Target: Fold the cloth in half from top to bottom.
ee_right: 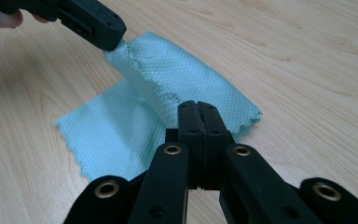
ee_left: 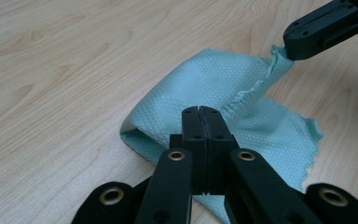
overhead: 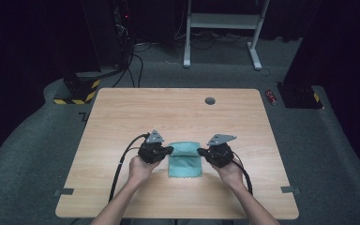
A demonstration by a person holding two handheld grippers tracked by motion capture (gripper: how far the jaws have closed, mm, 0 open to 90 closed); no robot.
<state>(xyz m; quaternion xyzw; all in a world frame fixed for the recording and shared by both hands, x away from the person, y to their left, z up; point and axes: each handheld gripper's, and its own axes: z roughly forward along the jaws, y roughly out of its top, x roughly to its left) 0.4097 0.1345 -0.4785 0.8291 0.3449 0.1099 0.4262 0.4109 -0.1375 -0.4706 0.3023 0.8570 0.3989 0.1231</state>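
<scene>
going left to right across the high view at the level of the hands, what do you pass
bare table → black cable → left claw → green cloth → right claw → bare table again

Each gripper's own closed jaws covered the exact spot where they pinched the teal cloth [ee_left: 214, 88], so the gripped edge was hidden. The small red thing [overhead: 272, 97] on the carpet was too tiny to identify.
</scene>
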